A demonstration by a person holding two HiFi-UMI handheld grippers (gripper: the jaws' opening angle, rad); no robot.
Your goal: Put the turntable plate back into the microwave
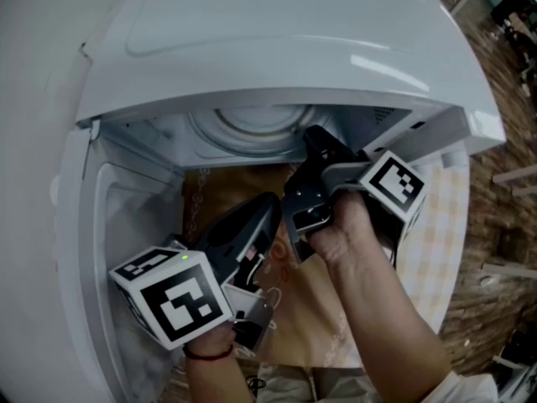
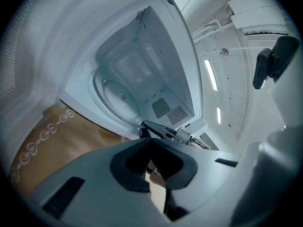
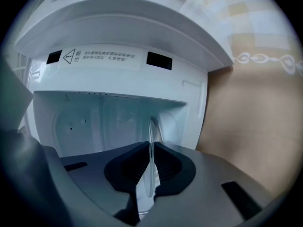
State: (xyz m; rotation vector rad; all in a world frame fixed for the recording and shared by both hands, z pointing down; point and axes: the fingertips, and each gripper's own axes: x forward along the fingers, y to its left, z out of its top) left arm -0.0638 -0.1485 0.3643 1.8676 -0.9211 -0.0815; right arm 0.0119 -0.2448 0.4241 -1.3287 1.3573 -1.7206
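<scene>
My right claw (image 3: 151, 151) clamped on rim of clear round glass turntable plate (image 3: 151, 129). Plate already inside cavity of open white microwave (image 1: 277, 49). I judge edge grip lets me steer it in; seated or not, cannot tell. My left claw (image 2: 152, 148) closed, empty, waiting over brown patterned surface (image 2: 57, 141), clear of doorway.

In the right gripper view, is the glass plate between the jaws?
Yes, the right gripper pinches the turntable plate by its thin rim.
</scene>
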